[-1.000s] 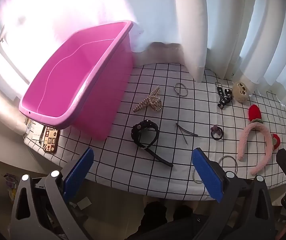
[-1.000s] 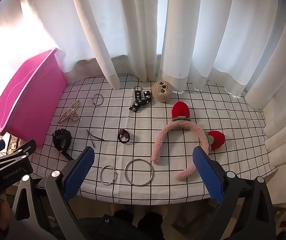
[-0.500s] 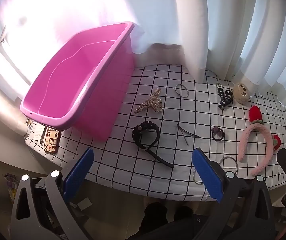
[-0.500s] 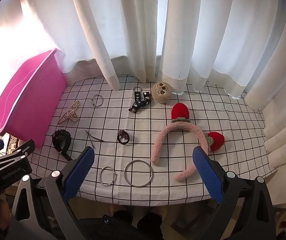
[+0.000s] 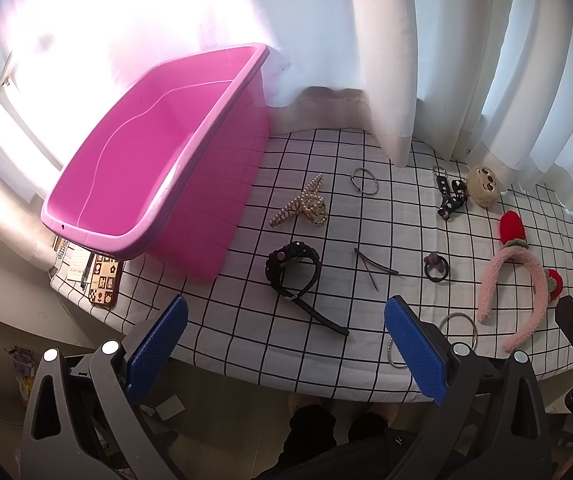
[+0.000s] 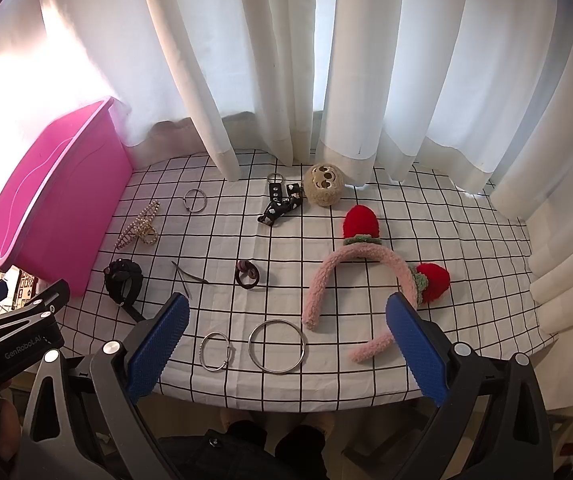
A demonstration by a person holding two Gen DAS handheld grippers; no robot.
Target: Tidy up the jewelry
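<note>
Presently: sorting not begun. Pink bin (image 5: 158,168) holds nothing; all jewelry lies on the checked worktop (image 6: 466,248) right of the bin. Left gripper (image 5: 284,344) and right gripper (image 6: 286,344): jaws wide apart, holding nothing. Next, likely: lower onto one piece, perhaps the black watch (image 5: 292,268). Only the left view shows the bin's interior; only the right shows the large bangle (image 6: 276,345) whole.

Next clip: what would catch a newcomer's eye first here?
The glossy pink plastic tub dominates the left end of the black-gridded white tablecloth. At the right lies a fluffy pink headband with red strawberry pompoms. Small accessories are scattered between them, all outside the tub.
</note>
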